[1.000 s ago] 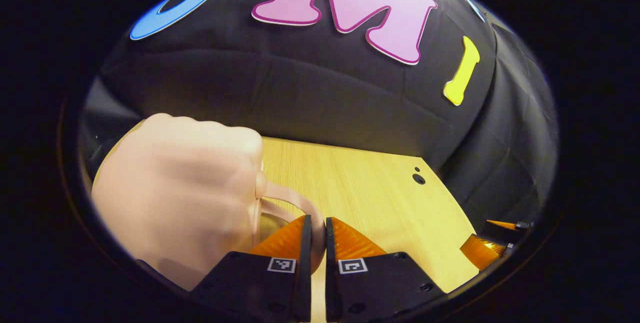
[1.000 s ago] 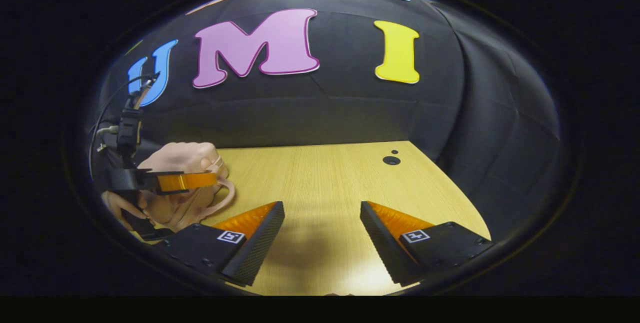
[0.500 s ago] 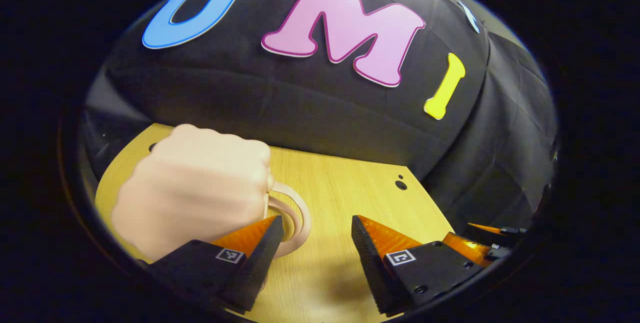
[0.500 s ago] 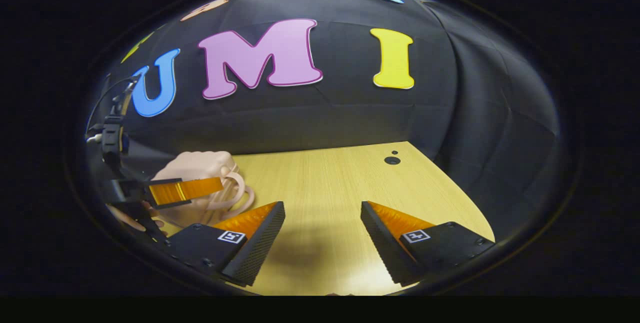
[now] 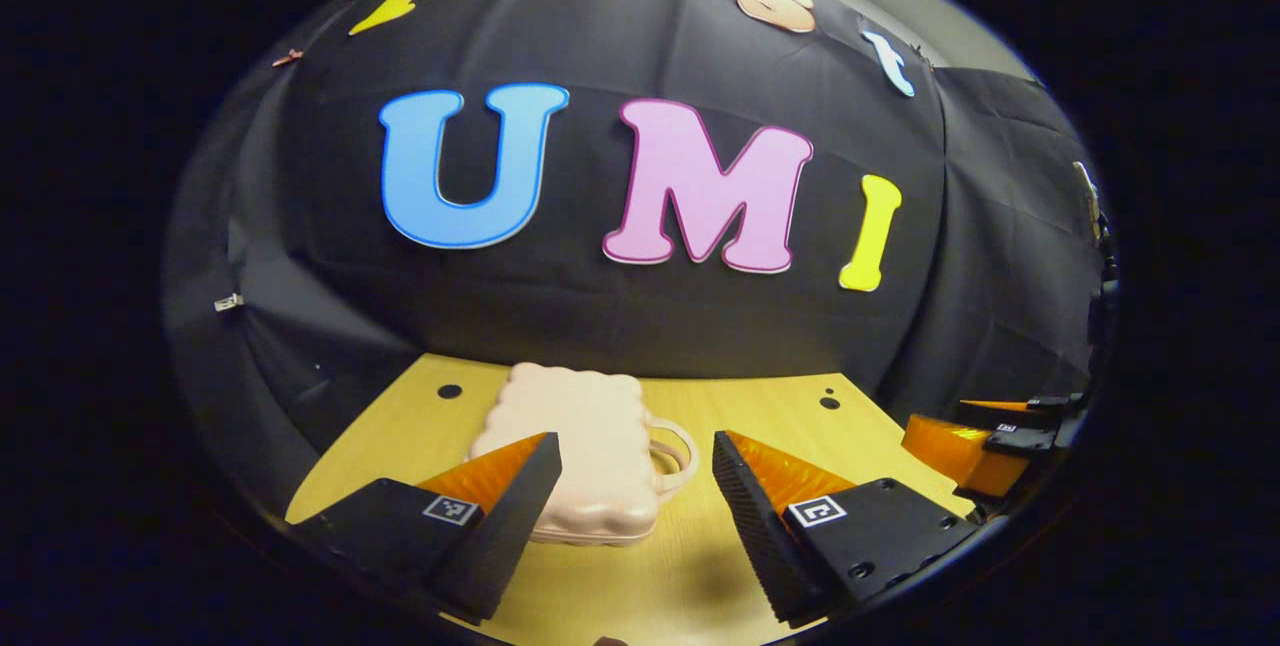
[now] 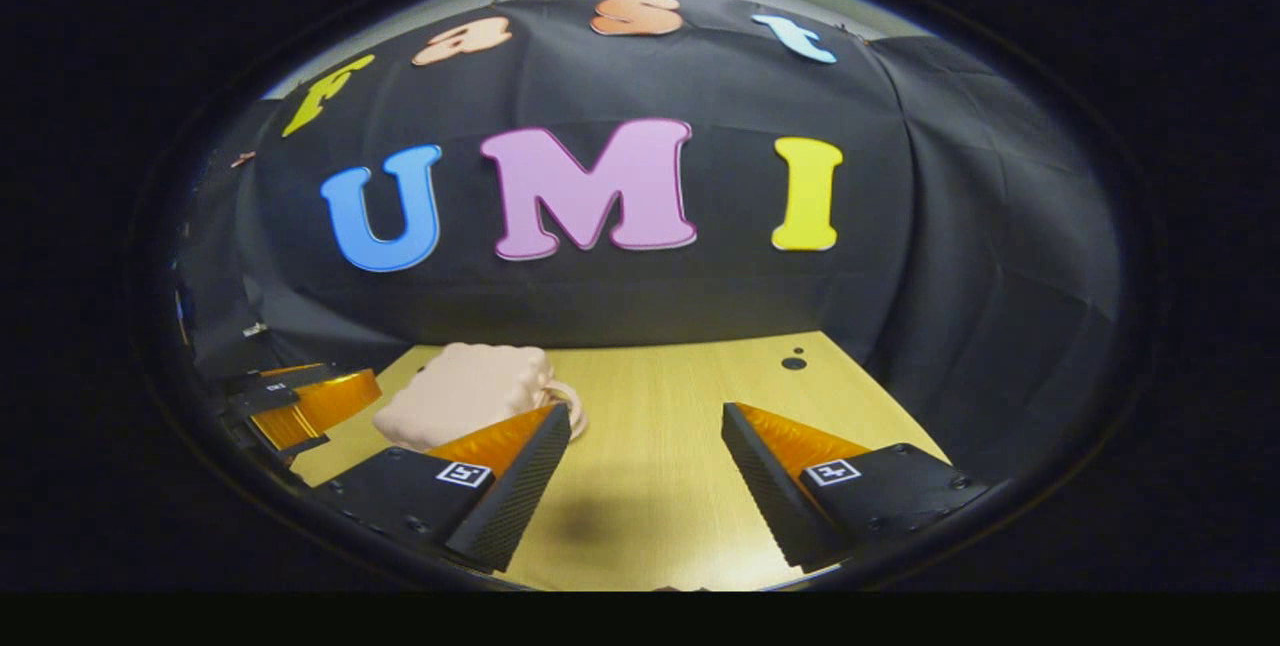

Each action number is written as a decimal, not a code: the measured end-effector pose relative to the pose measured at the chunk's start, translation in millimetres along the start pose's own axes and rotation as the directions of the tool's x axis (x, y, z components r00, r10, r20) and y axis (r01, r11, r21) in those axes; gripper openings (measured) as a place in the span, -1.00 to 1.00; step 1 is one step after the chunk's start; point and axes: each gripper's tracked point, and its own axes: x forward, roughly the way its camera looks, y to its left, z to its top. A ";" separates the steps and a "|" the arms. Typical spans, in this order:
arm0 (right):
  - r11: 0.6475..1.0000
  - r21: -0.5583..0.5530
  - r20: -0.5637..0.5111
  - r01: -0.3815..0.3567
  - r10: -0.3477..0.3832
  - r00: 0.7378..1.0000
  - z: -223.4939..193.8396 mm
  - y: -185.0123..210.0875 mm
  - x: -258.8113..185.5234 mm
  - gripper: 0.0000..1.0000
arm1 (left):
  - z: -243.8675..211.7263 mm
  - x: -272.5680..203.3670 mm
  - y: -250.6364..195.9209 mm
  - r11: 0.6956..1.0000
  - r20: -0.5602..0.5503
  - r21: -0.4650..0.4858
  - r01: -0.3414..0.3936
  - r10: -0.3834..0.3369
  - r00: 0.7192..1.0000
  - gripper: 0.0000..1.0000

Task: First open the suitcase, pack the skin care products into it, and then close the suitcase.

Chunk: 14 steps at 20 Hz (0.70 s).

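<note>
A small pale pink suitcase [image 5: 585,446] with scalloped edges lies flat and closed on the wooden table [image 5: 700,566], its handle [image 5: 672,454] pointing right. My left gripper [image 5: 635,486] hangs open just in front of it, with nothing between its fingers. In the right gripper view the suitcase [image 6: 470,394] sits at the left, partly behind the left finger of my right gripper [image 6: 645,461], which is open and empty over bare table [image 6: 660,446]. The left gripper [image 6: 305,404] shows at the far left there; the right gripper [image 5: 975,441] shows at the right edge of the left gripper view.
The black cloth wall [image 5: 600,316] closes off the table's far edge. Small dark holes [image 5: 829,401] mark the tabletop near the back right and another hole [image 5: 449,391] lies at the back left.
My left gripper let go of the suitcase handle, opened, and pulled back and up. The suitcase now lies farther off. The right gripper also lifted back, still open.
</note>
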 end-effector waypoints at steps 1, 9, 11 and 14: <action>1.000 -0.016 0.039 -0.004 0.005 0.999 12.8 8.4 -13.0 0.94 | 13.7 -17.5 6.0 1.000 0.040 0.001 -0.016 0.016 0.999 0.93; 0.995 0.012 0.156 -0.097 0.094 0.983 34.5 72.5 -110.2 0.94 | 26.4 -109.4 7.0 0.994 0.160 0.103 -0.030 0.013 0.987 0.92; 0.995 0.028 0.150 -0.092 0.087 0.985 28.6 70.8 -119.7 0.94 | 19.5 -117.6 3.8 0.993 0.160 0.117 -0.024 0.005 0.987 0.92; 0.998 0.031 0.175 -0.063 0.057 0.983 30.7 61.1 -122.4 0.94 | 6.5 -122.5 2.5 0.995 0.141 0.102 -0.019 0.004 0.990 0.92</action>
